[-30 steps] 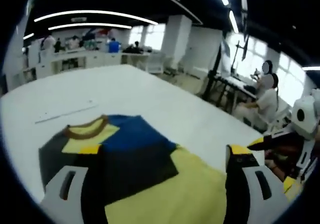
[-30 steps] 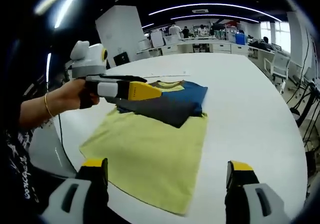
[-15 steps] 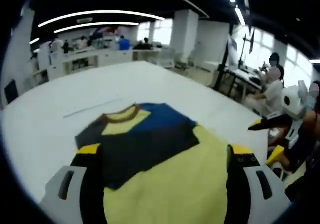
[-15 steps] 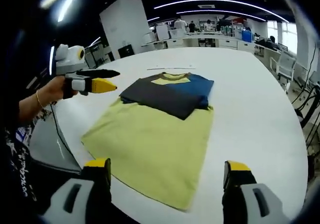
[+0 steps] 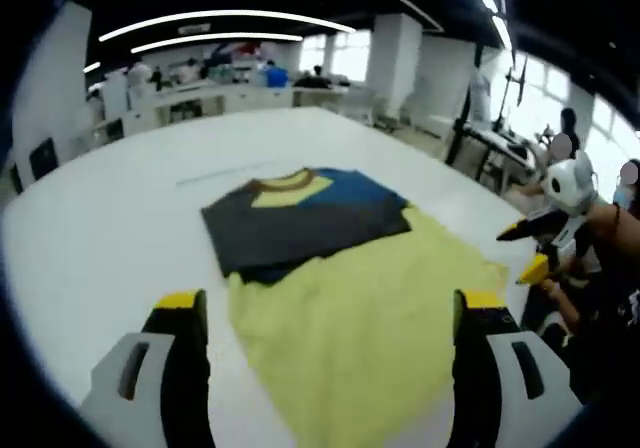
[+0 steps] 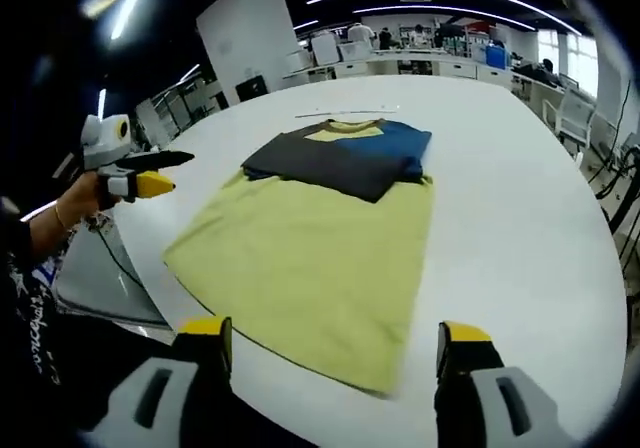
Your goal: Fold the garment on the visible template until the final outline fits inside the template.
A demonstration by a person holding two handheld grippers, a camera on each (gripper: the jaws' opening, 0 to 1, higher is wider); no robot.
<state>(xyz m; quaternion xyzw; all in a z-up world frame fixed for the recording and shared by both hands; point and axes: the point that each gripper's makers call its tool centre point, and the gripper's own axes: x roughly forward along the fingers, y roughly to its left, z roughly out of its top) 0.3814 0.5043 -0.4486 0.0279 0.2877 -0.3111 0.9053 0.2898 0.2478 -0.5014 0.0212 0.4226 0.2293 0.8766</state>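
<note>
Lying flat on the white table [image 6: 520, 218], the garment [image 6: 320, 248] spreads its yellow body toward the near edge, with the dark grey and blue upper part [image 6: 340, 160] folded over itself at about twelve o'clock. I can make out no template outline — perhaps the cloth hides it. The left gripper [image 5: 325, 313] and the right gripper [image 6: 325, 343] both stand with jaws apart, grasping nothing, clear of the cloth. In the right gripper view the left gripper [image 6: 165, 168] hangs at nine o'clock, off the table's edge — likely drawn back to plan the next fold. No containers.
</note>
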